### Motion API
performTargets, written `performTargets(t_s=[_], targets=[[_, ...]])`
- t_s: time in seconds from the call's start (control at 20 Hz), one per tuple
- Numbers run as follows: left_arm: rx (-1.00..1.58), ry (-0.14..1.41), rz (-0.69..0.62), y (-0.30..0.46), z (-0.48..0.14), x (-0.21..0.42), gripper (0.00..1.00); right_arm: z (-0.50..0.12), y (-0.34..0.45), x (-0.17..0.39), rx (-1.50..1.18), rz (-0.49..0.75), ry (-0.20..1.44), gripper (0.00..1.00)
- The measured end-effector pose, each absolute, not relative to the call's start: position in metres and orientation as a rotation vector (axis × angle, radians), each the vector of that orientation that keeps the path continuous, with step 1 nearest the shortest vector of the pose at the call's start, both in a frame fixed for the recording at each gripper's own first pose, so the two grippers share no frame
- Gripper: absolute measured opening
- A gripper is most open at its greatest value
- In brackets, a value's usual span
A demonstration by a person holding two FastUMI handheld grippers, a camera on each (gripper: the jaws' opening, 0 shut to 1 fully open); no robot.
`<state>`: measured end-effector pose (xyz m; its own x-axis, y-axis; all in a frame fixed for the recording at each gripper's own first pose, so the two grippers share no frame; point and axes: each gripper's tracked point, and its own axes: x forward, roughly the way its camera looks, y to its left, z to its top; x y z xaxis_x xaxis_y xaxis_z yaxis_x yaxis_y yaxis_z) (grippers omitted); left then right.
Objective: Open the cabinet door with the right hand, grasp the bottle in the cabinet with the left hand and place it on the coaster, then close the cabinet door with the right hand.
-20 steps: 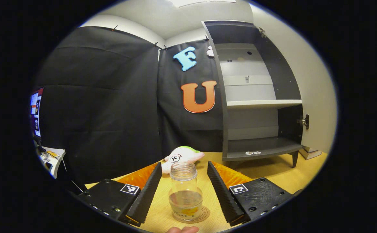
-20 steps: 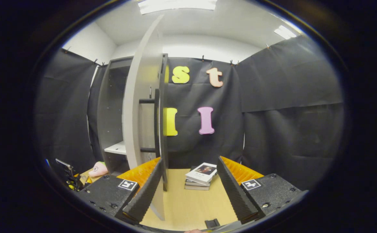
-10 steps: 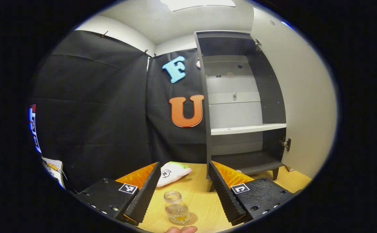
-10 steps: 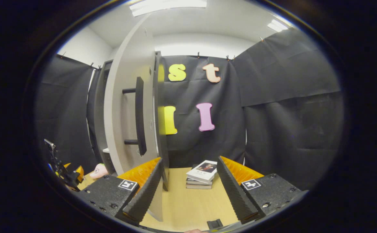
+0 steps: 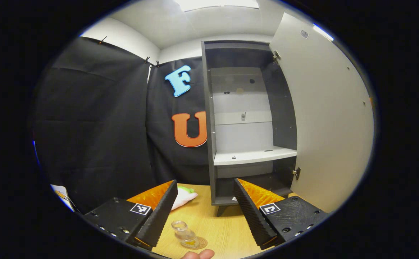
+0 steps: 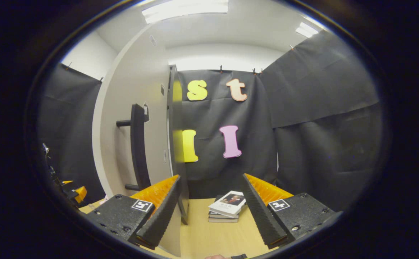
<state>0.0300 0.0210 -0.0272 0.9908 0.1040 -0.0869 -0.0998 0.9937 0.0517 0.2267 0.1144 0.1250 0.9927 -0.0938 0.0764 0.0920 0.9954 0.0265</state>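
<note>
Standing upright at the bottom centre of the left gripper view, the bottle (image 5: 185, 234) rests on the coaster (image 5: 197, 244), mouth up, long axis vertical. The left gripper (image 5: 205, 212) gapes empty above it. The right gripper (image 6: 211, 210) is also spread wide, holding nothing. Farther back the cabinet door (image 6: 130, 118) is partly open, its handle (image 6: 138, 145) upper left. I judge closing is in hand; next, push the door flat.

The bottle (image 5: 185, 233) stands on the coaster (image 5: 196, 243) on the table (image 5: 223, 230), before the cabinet (image 5: 247, 122). A toy (image 5: 184, 196) lies left of the cabinet. Its door (image 5: 333, 118) stands open to the right. Books (image 6: 227, 207) lie stacked right of the cabinet.
</note>
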Motion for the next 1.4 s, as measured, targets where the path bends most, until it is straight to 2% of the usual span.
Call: performTargets(t_s=[0.4,0.45,0.5,0.65,0.7,0.75,0.8,0.85,1.0,1.05,1.1,1.4], targets=[[0.035,0.046,0.077,0.012,-0.004,0.023,0.94,0.131,0.128,0.233,-0.027,0.003,-0.092,1.0],[0.035,0.043,0.076,0.012,-0.002,0.023,0.94,0.13,0.13,0.233,-0.022,0.013,-0.085,0.94],[0.037,0.041,0.077,0.012,-0.002,0.022,0.94,0.127,0.132,0.231,-0.015,0.017,-0.071,0.97],[0.039,0.042,0.074,0.013,-0.003,0.021,0.94,0.127,0.131,0.231,-0.026,0.007,-0.07,0.94],[0.038,0.047,0.074,0.014,-0.004,0.02,0.94,0.128,0.132,0.231,-0.046,0.016,-0.069,0.97],[0.037,0.049,0.074,0.015,-0.005,0.02,0.94,0.128,0.134,0.233,-0.065,0.033,-0.064,0.97],[0.035,0.049,0.075,0.015,-0.005,0.019,0.94,0.127,0.137,0.233,-0.083,0.053,-0.055,0.93],[0.033,0.047,0.075,0.017,-0.005,0.018,0.94,0.124,0.139,0.229,-0.096,0.075,-0.055,0.97],[0.024,0.05,0.085,0.023,-0.007,0.014,0.94,0.124,0.156,0.23,-0.095,0.151,-0.05,0.97],[0.019,0.052,0.09,0.026,-0.008,0.013,0.94,0.123,0.163,0.23,-0.093,0.176,-0.05,0.94],[0.015,0.055,0.091,0.029,-0.009,0.011,0.94,0.125,0.169,0.233,-0.088,0.191,-0.051,0.97],[0.026,0.045,0.107,0.046,-0.009,-0.002,0.94,0.125,0.195,0.246,-0.066,0.266,-0.055,0.97]])
